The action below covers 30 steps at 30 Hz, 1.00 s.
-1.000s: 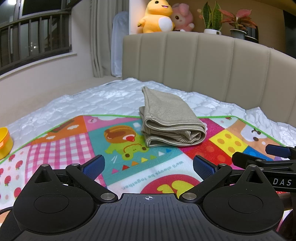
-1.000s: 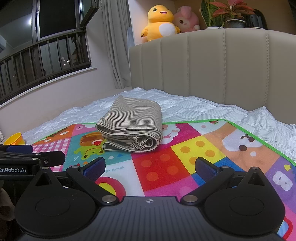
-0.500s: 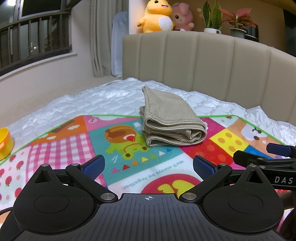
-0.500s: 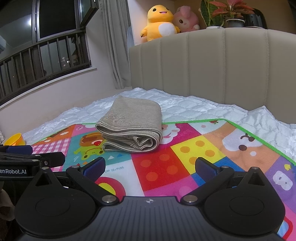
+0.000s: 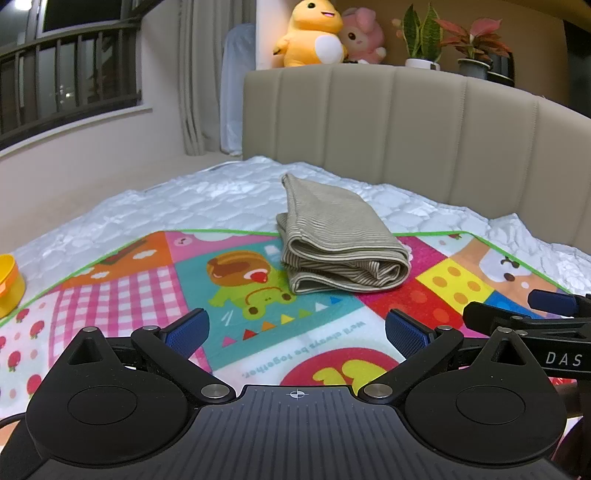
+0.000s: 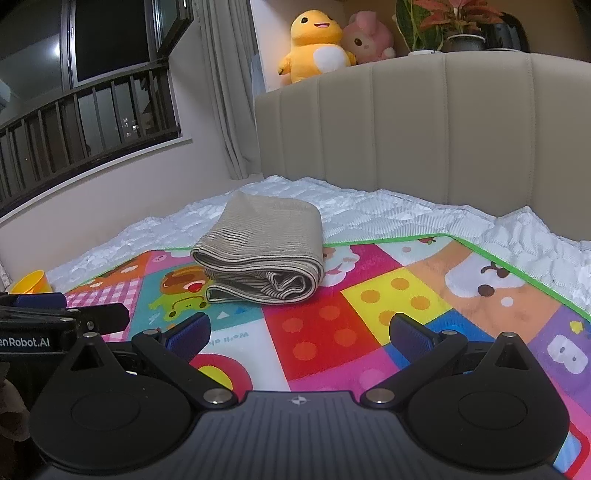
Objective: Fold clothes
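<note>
While both jaw pairs are spread wide and empty, the left gripper (image 5: 296, 328) and right gripper (image 6: 300, 328) are held low over the play mat (image 5: 155, 284); the folded striped garment (image 5: 341, 240) lies ahead, apart, at the mat's far edge.

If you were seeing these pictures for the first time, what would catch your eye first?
The bright cartoon play mat spread over the white quilted bed stands out most. At its far edge lies a neatly folded beige striped garment. Beyond, a yellow duck plush and a pink plush sit above the beige headboard, while both hand-held grippers, left and right, hover open, short of the garment.
</note>
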Each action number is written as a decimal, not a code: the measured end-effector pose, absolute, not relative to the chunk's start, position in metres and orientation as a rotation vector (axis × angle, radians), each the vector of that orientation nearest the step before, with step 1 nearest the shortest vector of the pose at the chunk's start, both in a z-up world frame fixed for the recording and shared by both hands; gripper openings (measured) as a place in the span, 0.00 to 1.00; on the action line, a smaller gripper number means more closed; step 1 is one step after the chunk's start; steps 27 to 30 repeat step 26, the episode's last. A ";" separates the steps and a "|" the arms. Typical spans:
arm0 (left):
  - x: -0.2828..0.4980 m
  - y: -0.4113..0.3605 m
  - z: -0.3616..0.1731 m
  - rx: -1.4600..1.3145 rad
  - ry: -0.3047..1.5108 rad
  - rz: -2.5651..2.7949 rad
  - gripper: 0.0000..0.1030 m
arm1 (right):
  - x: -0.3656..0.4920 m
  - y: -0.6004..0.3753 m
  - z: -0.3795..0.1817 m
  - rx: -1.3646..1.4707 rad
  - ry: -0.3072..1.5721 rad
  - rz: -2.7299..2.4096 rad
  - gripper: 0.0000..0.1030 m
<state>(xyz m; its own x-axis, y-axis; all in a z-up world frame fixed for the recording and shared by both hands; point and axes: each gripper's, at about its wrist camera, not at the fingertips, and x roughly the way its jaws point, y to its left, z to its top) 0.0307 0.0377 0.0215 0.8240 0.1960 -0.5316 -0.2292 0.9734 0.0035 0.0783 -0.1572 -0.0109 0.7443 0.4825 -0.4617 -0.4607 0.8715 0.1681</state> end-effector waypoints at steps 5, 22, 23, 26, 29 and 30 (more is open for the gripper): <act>0.031 0.037 0.021 -0.059 0.556 0.224 1.00 | 0.077 -0.158 -0.007 0.046 0.506 0.520 1.00; 0.029 0.037 0.023 -0.058 0.550 0.216 1.00 | 0.077 -0.156 -0.004 0.039 0.503 0.526 1.00; 0.029 0.038 0.023 -0.060 0.549 0.216 1.00 | 0.078 -0.155 -0.004 0.035 0.503 0.526 1.00; 0.029 0.042 0.023 -0.079 0.545 0.219 1.00 | 0.081 -0.152 -0.001 0.019 0.503 0.539 1.00; 0.029 0.042 0.023 -0.079 0.545 0.219 1.00 | 0.081 -0.152 -0.001 0.019 0.503 0.539 1.00; 0.029 0.042 0.023 -0.079 0.545 0.219 1.00 | 0.081 -0.152 -0.001 0.019 0.503 0.539 1.00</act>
